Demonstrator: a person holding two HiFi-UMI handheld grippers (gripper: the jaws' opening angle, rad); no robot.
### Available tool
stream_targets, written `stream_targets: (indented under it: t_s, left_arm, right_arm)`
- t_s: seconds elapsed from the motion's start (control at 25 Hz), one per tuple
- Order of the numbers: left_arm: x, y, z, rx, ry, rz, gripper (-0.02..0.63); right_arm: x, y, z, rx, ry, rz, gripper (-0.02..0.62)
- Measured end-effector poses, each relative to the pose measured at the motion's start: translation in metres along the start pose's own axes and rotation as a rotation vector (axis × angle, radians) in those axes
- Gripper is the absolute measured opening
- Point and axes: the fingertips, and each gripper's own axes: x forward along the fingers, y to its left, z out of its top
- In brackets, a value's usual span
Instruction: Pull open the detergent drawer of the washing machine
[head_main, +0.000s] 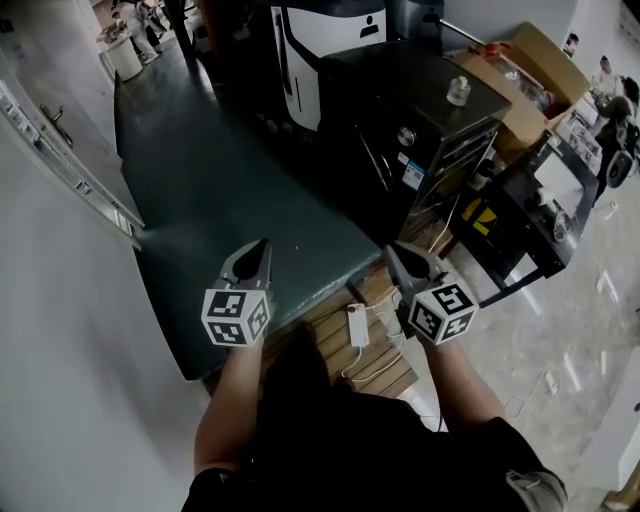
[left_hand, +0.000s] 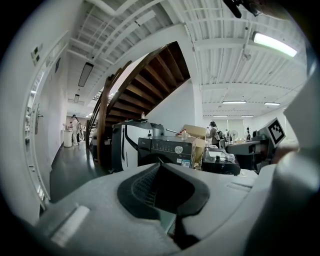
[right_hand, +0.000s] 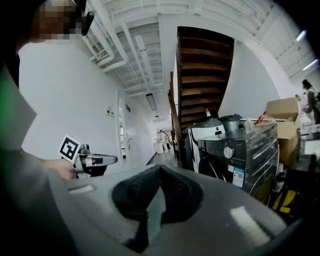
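The left gripper (head_main: 262, 245) and right gripper (head_main: 392, 248) are hovering side by side over the dark floor (head_main: 200, 170), each with its jaws pressed fully together and gripping nothing. The washer (head_main: 420, 95) is standing ahead and to the right, well apart from both grippers, nearer the right one, with a small bottle (head_main: 459, 90) sitting on its top. Its front panel (left_hand: 162, 146) with the knob (head_main: 405, 135) is lying flush; the drawer itself is too small to pick out
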Motion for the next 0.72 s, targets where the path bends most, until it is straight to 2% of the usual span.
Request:
stream_targets:
  t_s: [0.36,0.72]
  left_arm:
    - [0.074,0.059,0.001,-0.026,-0.005,-0.024,0.011]
    - [0.151,0.144,0.017,-0.065,0.01,-0.073,0.011]
  right_arm:
    - [0.094,-0.03,-0.004,0.019,0.048,-0.01,0.002]
    - [0.208,-0.049,0.01,0.025,0.123,-0.032,0.002]
